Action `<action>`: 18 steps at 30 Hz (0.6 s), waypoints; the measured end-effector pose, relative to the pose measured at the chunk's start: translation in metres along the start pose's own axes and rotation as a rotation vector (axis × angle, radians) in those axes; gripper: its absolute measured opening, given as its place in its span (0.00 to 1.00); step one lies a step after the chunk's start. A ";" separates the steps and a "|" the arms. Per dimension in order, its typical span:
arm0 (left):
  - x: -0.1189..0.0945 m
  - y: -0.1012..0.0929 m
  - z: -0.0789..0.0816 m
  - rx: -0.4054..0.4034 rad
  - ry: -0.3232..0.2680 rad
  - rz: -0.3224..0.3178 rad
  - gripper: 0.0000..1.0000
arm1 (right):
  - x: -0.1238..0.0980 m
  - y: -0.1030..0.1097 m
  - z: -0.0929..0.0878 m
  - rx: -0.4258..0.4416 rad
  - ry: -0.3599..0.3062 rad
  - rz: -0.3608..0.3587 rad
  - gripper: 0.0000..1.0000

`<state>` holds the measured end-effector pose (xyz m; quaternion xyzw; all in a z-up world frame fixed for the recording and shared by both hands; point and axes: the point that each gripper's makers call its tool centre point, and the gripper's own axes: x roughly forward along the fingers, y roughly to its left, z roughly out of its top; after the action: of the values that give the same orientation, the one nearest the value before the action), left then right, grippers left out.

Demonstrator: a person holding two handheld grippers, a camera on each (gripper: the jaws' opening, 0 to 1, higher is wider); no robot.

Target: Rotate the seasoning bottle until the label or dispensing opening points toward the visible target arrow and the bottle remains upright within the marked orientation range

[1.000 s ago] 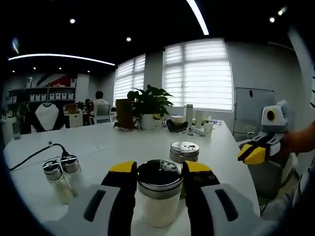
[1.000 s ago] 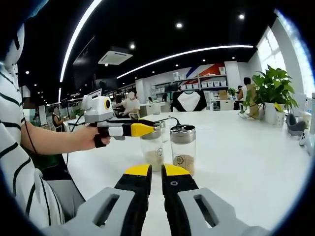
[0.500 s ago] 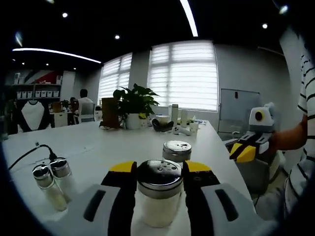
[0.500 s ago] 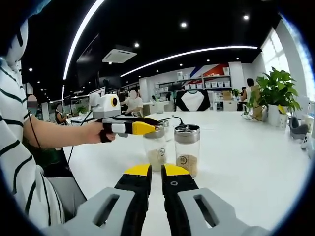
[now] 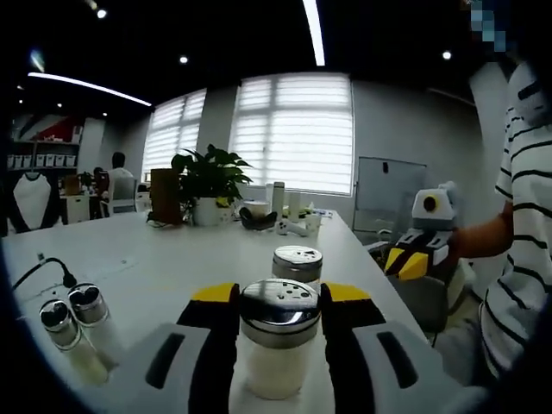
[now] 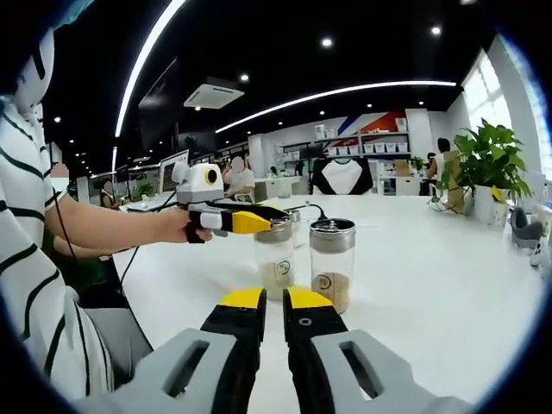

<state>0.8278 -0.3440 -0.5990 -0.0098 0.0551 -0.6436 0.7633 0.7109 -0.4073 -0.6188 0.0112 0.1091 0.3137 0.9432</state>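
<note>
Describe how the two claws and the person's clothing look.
Each claw has grey slotted arms, black jaws and yellow tips. The left claw seen from the side carries a white box with a yellow-ringed lens. The person wears a black-and-white striped shirt.

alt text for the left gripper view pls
The left gripper is shut on an upright seasoning bottle with a perforated metal lid, on a white table. A second shaker stands behind it.

yellow-tipped black claw (image 5: pixel 279 297), white table (image 6: pixel 431 259), striped sleeve (image 5: pixel 526 129)
</note>
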 end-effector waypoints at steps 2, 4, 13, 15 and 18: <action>0.000 0.000 -0.001 -0.021 0.004 -0.030 0.40 | 0.000 0.000 -0.001 0.000 0.002 0.001 0.05; 0.000 -0.001 -0.002 -0.045 -0.004 -0.056 0.40 | 0.000 0.000 -0.001 -0.001 0.003 0.003 0.05; 0.002 -0.002 -0.004 -0.020 0.011 -0.065 0.40 | 0.000 -0.001 -0.001 -0.004 0.005 0.005 0.05; 0.002 -0.002 -0.005 -0.022 0.013 -0.066 0.40 | 0.000 -0.001 -0.001 -0.005 0.004 0.005 0.05; 0.003 -0.003 -0.005 -0.031 0.037 -0.040 0.41 | 0.000 0.000 0.000 -0.004 -0.001 0.007 0.05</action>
<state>0.8252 -0.3469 -0.6036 -0.0108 0.0788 -0.6580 0.7488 0.7109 -0.4072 -0.6185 0.0097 0.1078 0.3172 0.9422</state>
